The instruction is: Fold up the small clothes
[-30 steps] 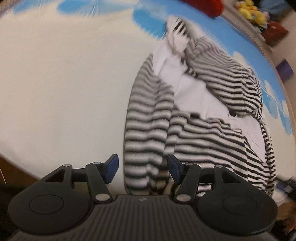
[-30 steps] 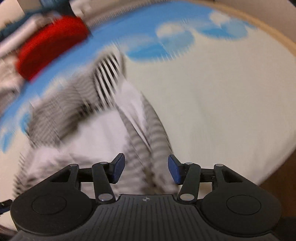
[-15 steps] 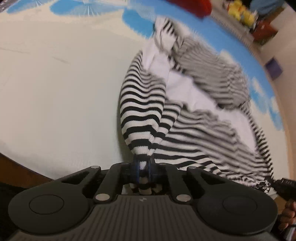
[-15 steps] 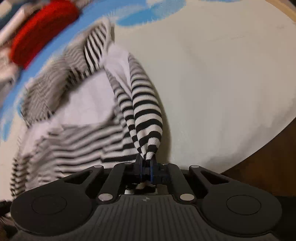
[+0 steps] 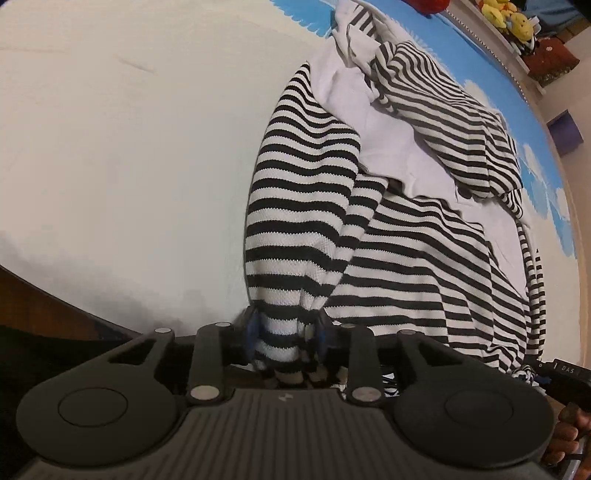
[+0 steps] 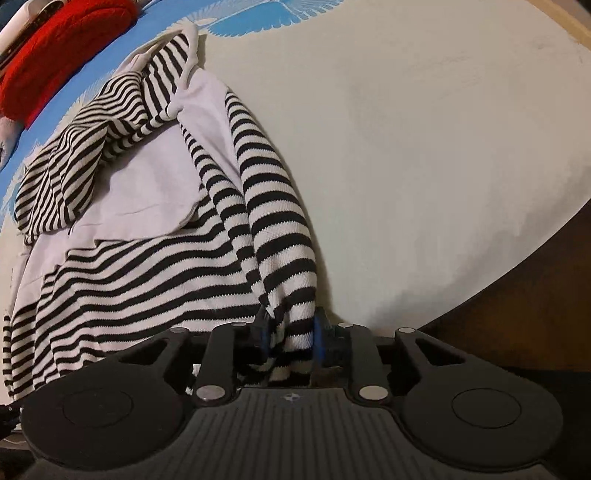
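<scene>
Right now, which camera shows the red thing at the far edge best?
The right wrist view: the red item fills the top-left corner, beyond the striped top. In the left wrist view only a sliver shows at the top edge.

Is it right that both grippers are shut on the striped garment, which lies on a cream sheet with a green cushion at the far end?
Nearly: the cushion is red, not green, as the right wrist view shows. The rest holds: the left gripper and the right gripper each have their jaws closed on the striped garment, which lies on the cream sheet.
</scene>
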